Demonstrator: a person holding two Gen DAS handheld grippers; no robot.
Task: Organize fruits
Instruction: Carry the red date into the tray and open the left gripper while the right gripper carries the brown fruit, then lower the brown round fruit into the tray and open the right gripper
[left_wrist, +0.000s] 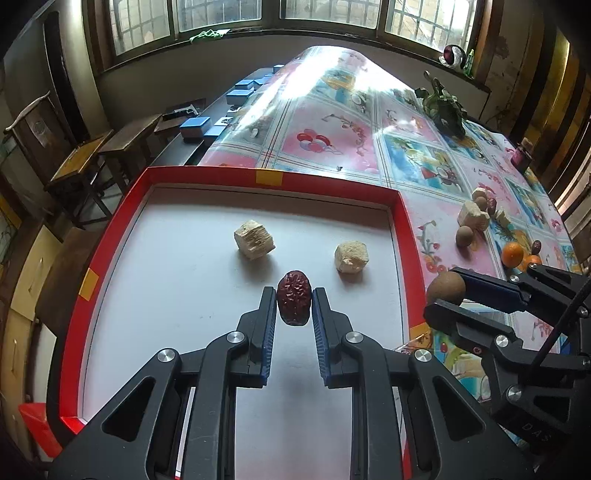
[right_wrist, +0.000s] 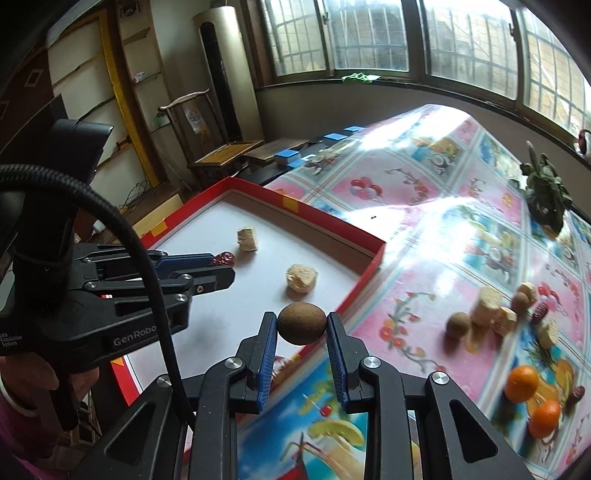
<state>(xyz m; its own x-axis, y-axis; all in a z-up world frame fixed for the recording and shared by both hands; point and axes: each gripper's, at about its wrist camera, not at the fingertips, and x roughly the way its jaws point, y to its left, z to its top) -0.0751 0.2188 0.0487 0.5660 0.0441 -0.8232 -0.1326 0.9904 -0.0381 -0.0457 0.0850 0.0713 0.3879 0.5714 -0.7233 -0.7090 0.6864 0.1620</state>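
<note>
L gripper: angled steeply down over the red tray, jaws narrow, blue pads clamped on a wrinkled red date; date sits between the fingertips, above tray's white floor, roughly mid-tray, nearer the near edge.
L hand: seen in R wrist view, wrapped round the grip low at left; black cable loops over it.
R gripper: also tilted down, jaws narrow, pinching a round brown fruit at the tips; fruit hangs about over tray's right wall, near its near-right corner. R hand not visible.
Grippers rel.: side by side, apart, L over tray, R at its right edge.
Tray: on table's left edge, yellow tape tabs on rim; 2 pale chunks inside – one toward centre-far, one nearer right wall.
Table: glossy fruit-print cloth.
Loose fruit: right side of table – pile of pale chunks w/ brown round fruits, 2 oranges nearer the near edge, a dark date just beside them.
Far right edge: green plant-like item.
</note>
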